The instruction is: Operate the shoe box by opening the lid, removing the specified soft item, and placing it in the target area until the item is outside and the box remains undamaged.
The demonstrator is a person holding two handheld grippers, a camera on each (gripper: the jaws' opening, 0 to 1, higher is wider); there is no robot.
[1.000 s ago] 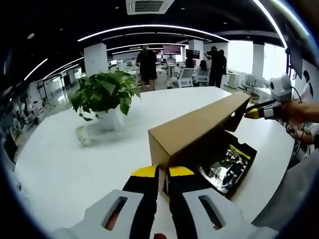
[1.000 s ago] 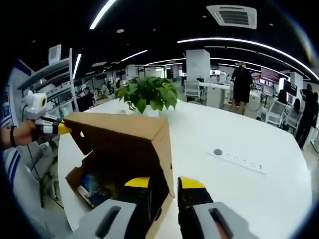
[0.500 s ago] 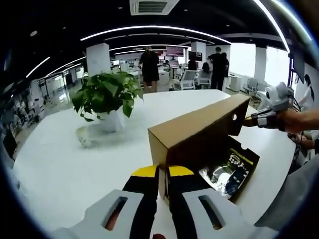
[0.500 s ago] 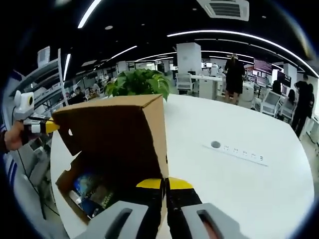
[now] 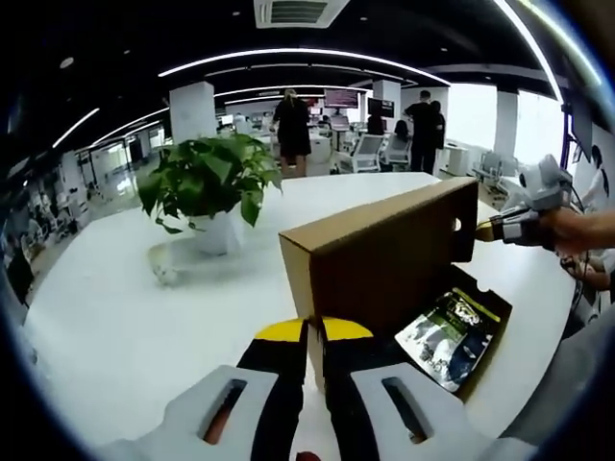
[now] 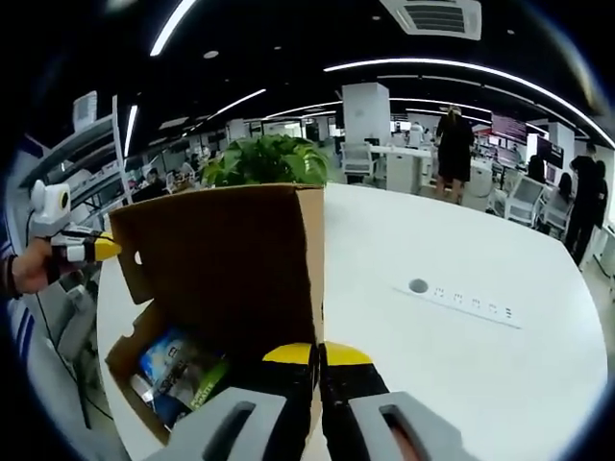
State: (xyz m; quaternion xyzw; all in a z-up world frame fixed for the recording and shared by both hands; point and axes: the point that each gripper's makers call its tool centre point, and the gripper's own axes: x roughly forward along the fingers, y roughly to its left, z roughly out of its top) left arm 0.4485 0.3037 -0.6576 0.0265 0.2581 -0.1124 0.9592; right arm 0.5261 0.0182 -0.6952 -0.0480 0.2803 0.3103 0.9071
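The brown cardboard shoe box lid (image 5: 384,254) stands raised, nearly upright, over the open box (image 5: 483,334). Inside lies a soft item in a shiny dark packet (image 5: 447,331) with blue, green and yellow print. My left gripper (image 5: 314,331) is shut on the lid's near corner edge. At the lid's far end the right gripper (image 5: 485,229) pinches the other corner, held by a hand. In the right gripper view my right gripper (image 6: 317,355) is shut on the lid (image 6: 221,259) edge, the left gripper (image 6: 101,248) holds the far corner, and the packet (image 6: 183,375) lies in the box (image 6: 120,353).
A potted green plant (image 5: 207,187) (image 6: 269,158) stands on the white table (image 5: 115,317) behind the box. A flush socket strip (image 6: 466,307) sits in the table to the right. People stand among desks far back (image 5: 291,130). The table edge runs close by the box.
The lid has swung up from a slant to nearly upright, showing more of the packet. My right gripper, open a second ago, has shut on the lid edge; the left has kept its hold.
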